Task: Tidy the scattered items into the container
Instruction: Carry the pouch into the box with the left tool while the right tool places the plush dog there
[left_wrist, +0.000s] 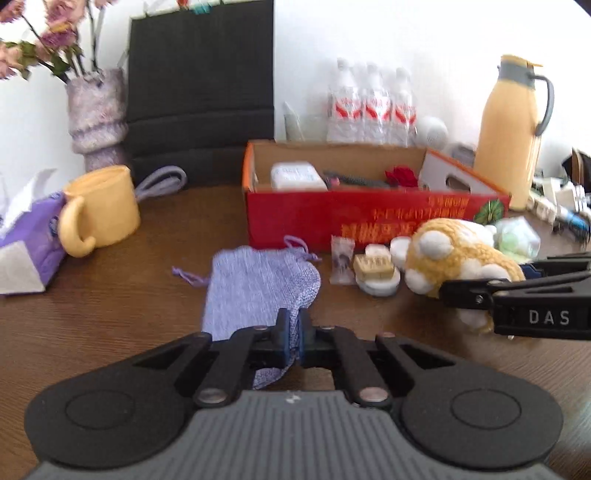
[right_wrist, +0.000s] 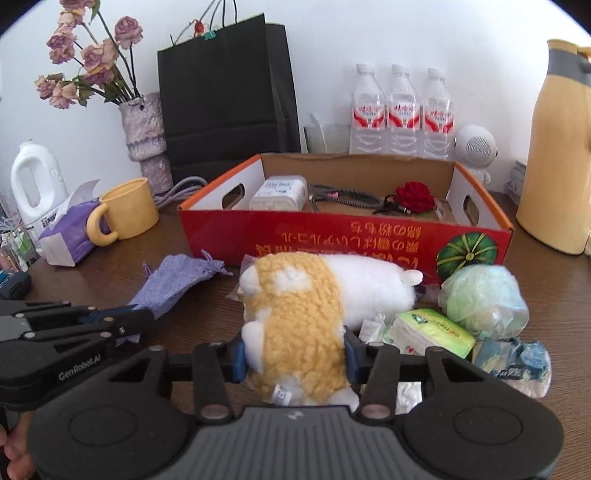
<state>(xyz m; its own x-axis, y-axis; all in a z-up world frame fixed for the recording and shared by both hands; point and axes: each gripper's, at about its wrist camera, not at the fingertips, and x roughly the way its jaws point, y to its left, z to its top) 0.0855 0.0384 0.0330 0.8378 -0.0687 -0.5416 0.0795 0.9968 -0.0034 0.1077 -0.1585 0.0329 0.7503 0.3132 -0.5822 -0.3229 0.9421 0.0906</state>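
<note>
The left claw (left_wrist: 293, 334) is clenched on the near edge of the purple drawstring pouch (left_wrist: 258, 284), which lies flat on the brown surface (left_wrist: 110, 314) at about 7 o'clock from the red cardboard box (right_wrist: 332, 232). The right claw (right_wrist: 295, 356) grasps the yellow-and-white plush toy (right_wrist: 295, 314), lying at 6 o'clock from the box, touching its front wall.
</note>
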